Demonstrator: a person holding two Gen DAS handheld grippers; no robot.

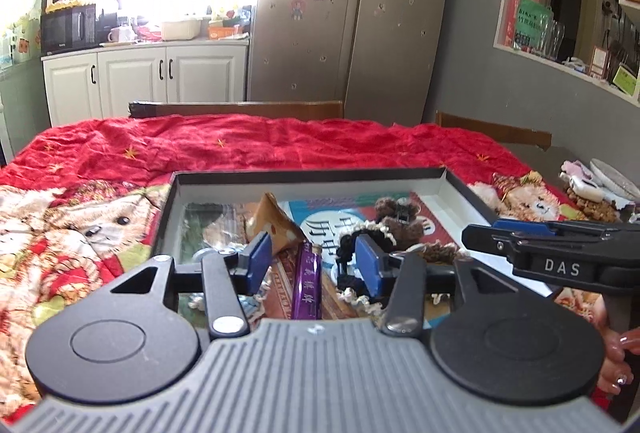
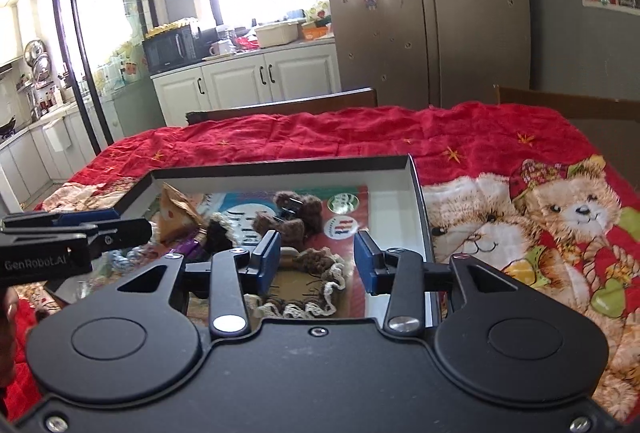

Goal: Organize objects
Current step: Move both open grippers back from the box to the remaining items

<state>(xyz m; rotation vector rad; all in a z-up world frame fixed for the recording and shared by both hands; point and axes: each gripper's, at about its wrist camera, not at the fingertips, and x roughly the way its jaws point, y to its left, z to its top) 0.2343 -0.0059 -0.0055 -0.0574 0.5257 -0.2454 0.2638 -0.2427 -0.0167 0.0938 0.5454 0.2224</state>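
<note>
Both grippers hang over the shallow black box (image 1: 456, 189), which sits on the red bear-print cloth (image 1: 240, 145) in the lower middle of each view. Left gripper (image 1: 316, 261): jaws spread, nothing pinched; the purple tube (image 1: 307, 283) lies in the box below the gap, apparently untouched. Right gripper (image 2: 316, 261): jaws spread, empty, above the lace-trimmed crochet piece (image 2: 316, 285) at lower centre. Brown knitted toy (image 2: 298, 211) and tan paper packet (image 2: 176, 215) lie further in, toward the box's far wall. Judgement: contents look placed. To finish cleanly, lift each gripper straight up and clear of the walls; watch that the lace trim does not snag a pad.
</note>
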